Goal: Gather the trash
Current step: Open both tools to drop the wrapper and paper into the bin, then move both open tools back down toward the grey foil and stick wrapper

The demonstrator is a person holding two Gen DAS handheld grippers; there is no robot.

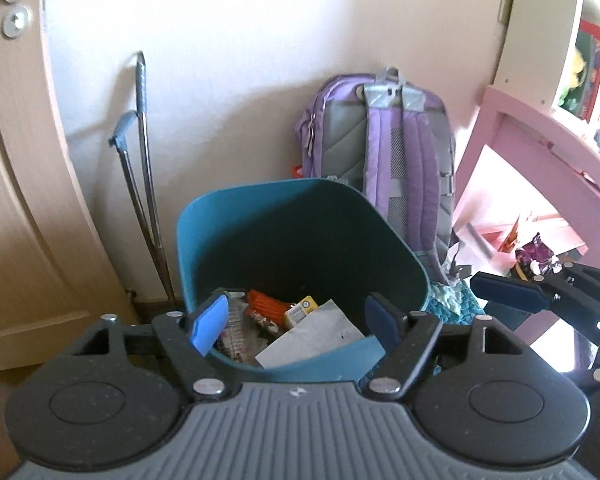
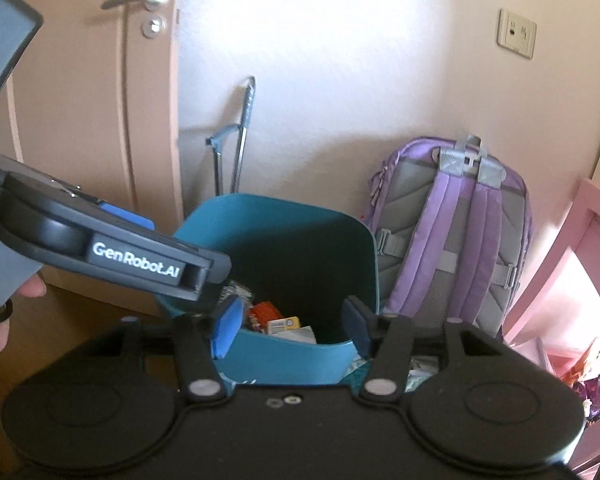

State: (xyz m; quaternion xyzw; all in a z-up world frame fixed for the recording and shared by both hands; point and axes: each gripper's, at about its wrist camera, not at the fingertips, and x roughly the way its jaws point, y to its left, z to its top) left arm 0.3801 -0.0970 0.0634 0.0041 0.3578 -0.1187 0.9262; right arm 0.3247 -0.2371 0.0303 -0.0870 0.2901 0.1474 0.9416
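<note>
Above the bin [image 1: 300,240] at frame centre, I hold both hand-held grippers, left [image 1: 296,324] and right [image 2: 292,324], wide and empty.

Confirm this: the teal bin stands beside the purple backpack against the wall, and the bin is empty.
Not empty. The left wrist view shows the teal bin holding trash: paper and wrappers. It does stand beside the purple backpack by the wall.

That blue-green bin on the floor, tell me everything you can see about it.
The teal bin looks like smooth plastic, with a rounded-square open top and no lid. It stands upright on the floor by the wall, just in front of a purple backpack. Inside lie a white paper, an orange wrapper, a small yellow carton and clear packaging.
</note>
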